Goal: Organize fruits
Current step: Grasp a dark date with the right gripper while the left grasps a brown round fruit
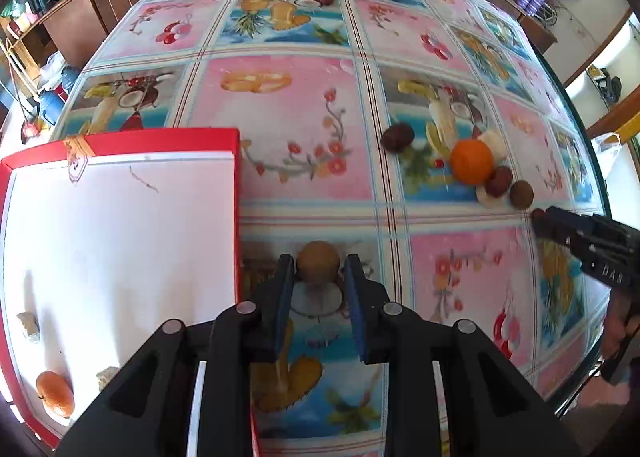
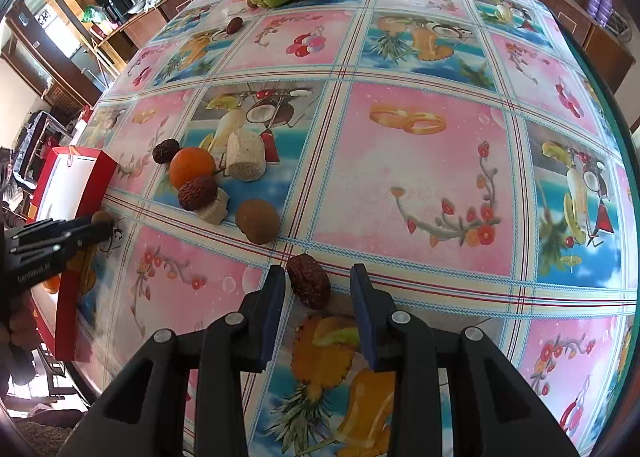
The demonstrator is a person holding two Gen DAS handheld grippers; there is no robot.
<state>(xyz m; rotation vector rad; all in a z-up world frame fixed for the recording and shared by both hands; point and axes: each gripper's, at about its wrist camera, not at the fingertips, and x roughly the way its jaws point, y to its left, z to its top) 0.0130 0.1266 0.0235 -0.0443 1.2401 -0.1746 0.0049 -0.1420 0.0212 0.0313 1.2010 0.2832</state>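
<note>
Left gripper (image 1: 318,277) jaws pinch a round brown fruit (image 1: 318,262) just beside the red box (image 1: 236,177). Right gripper (image 2: 318,285) jaws pinch a wrinkled dark date (image 2: 309,286) over the surface (image 2: 420,161); remaining fruits cluster around an orange (image 2: 191,171).

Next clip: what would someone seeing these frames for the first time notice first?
Probably the loud fruit-print tablecloth, then the red-rimmed white tray at its left edge with one orange inside. Each gripper holds a small fruit: the left gripper a round brown one, the right gripper a wrinkled dark red one.
</note>
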